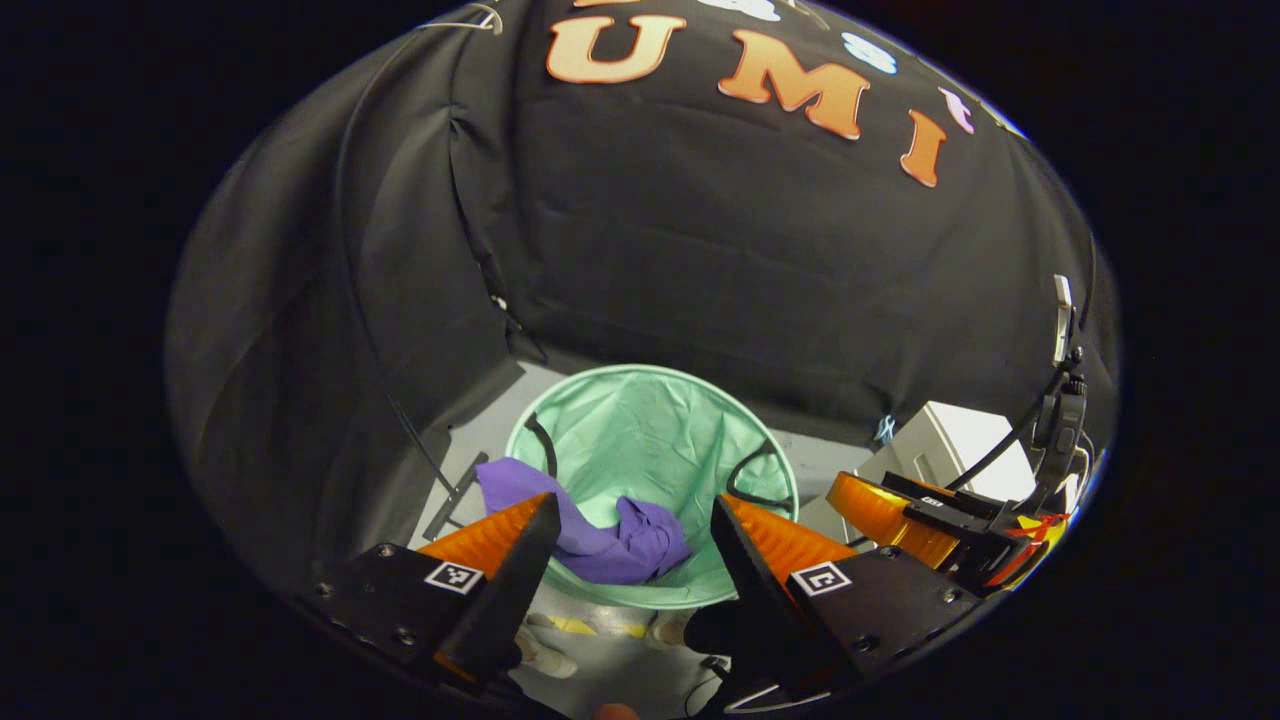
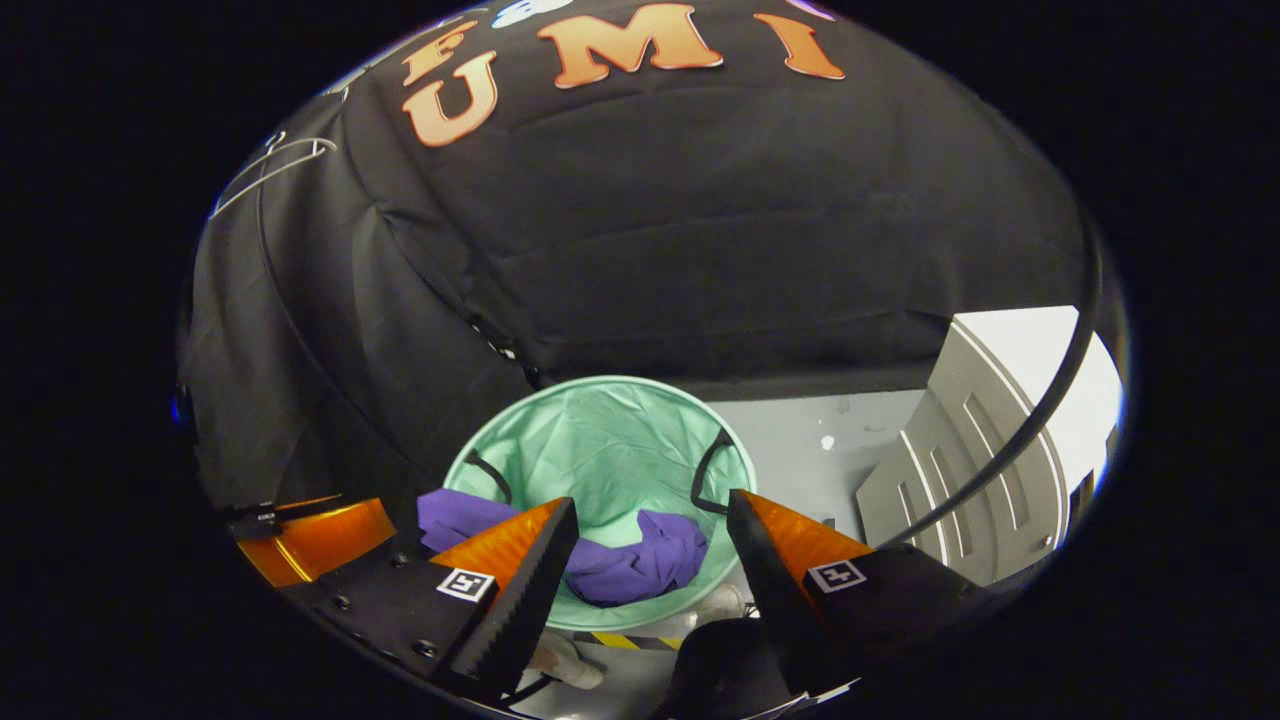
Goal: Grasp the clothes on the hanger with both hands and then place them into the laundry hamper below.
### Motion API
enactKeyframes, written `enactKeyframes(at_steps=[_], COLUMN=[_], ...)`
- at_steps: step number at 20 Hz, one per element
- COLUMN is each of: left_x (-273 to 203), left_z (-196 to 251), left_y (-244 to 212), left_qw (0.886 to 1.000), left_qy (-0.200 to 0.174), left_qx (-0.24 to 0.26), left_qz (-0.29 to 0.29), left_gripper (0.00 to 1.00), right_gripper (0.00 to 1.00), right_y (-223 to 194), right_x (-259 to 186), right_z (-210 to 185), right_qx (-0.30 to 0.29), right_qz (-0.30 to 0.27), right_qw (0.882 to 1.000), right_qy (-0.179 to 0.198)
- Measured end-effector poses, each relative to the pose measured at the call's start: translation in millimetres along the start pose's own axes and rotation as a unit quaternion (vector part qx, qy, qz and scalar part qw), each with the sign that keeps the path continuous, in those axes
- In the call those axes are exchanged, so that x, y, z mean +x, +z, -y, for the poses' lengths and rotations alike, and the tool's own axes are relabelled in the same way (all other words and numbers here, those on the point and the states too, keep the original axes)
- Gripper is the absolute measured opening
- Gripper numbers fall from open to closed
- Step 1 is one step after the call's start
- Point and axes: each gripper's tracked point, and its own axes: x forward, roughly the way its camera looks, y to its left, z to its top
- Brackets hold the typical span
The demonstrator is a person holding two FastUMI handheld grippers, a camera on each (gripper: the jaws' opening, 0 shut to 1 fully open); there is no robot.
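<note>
A purple garment (image 1: 610, 535) lies crumpled in the mint-green laundry hamper (image 1: 650, 420), one end draped over its near-left rim. My left gripper (image 1: 635, 535) hovers above the hamper, open, with nothing between its fingers. In the right gripper view the same purple garment (image 2: 620, 560) rests in the hamper (image 2: 600, 440), and my right gripper (image 2: 650, 545) hangs open above it, holding nothing. The right gripper (image 1: 900, 510) also shows at the right of the left gripper view, and the left gripper (image 2: 310, 535) at the left of the right gripper view. A bare wire hanger (image 2: 270, 165) hangs at the upper left.
The hamper stands on a pale floor (image 2: 800, 440) against the black cloth wall. A white cabinet (image 2: 980, 450) stands to the right, and a black cable (image 2: 1040, 420) curves in front of it. A person's shoes (image 1: 545, 650) show below the hamper.
</note>
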Motion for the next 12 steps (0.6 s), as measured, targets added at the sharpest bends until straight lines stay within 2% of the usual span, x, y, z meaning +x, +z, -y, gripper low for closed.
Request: enactKeyframes(at_steps=[3, 6, 12], left_x=[-37, -82, -163], left_z=[-10, -27, -62], left_y=[18, 55, 128], left_qw=[0.998, 0.994, 0.974], left_qy=[0.013, 0.027, 0.045], left_qx=[-0.004, -0.012, -0.021], left_qz=[0.055, 0.110, 0.221], left_gripper=[0.96, 0.96, 0.96], right_gripper=[0.99, 0.98, 0.98], right_y=[20, 44, 128], right_x=[-35, -71, -147], right_z=[-8, -2, -8], right_qx=[-0.006, -0.016, -0.042], right_qz=[0.043, 0.082, 0.186], right_qw=[0.999, 0.996, 0.982], right_qy=[0.004, -0.012, -0.015])
